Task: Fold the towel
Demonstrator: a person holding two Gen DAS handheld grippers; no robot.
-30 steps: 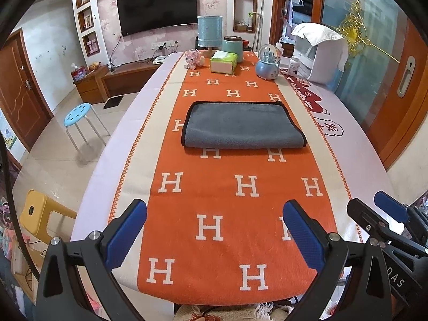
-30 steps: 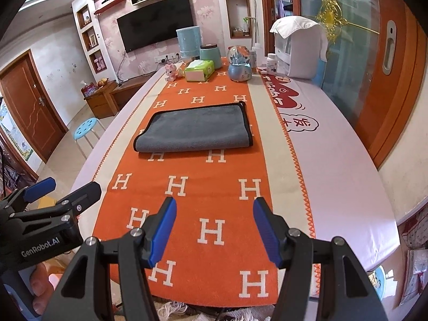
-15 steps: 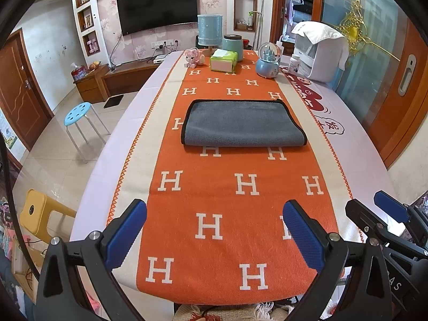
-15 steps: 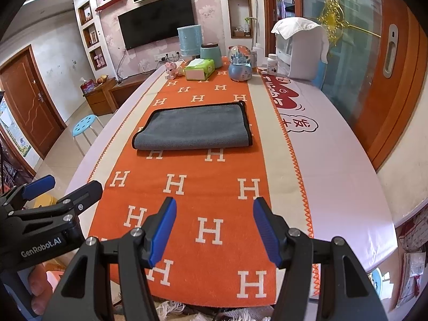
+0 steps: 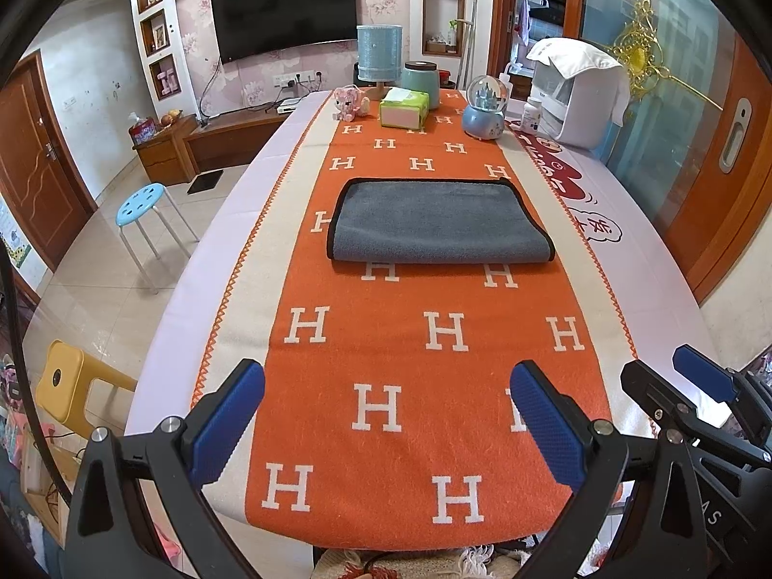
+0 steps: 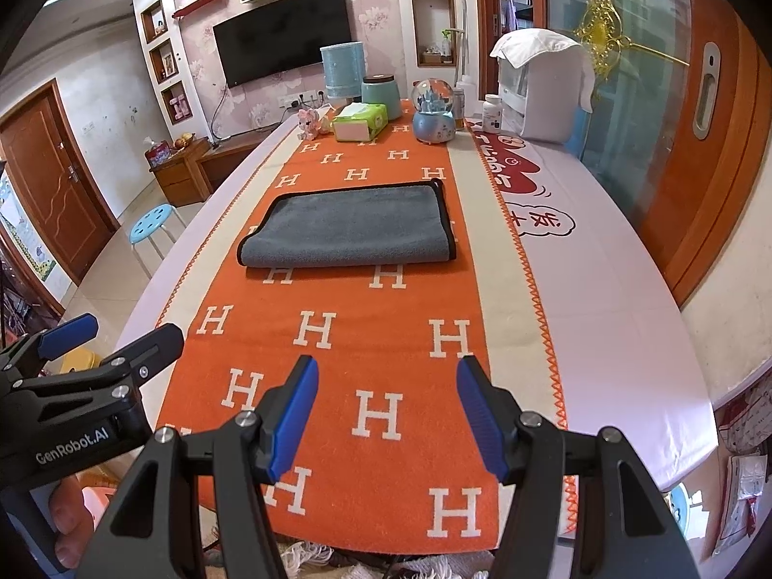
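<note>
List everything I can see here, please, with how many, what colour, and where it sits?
towel: one, grey, folded, mid-runner
table runner: one, orange with white H's, along table
tissue box: one, green, far end
snow globe: one, blue, far end
jar: one, teal, behind tissue box
lamp: one, light blue, far end
toy: one, pink, far left
stool: one, blue, floor
left gripper: one, black, blue jaws open, near edge
right gripper: one, black, blue jaws open, near edge

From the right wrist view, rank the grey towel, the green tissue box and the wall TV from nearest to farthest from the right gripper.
1. Grey towel: mid-table on the orange runner, ahead of the open right gripper.
2. Green tissue box: far end of the table, slightly left.
3. Wall TV: on the back wall, beyond the table.
</note>
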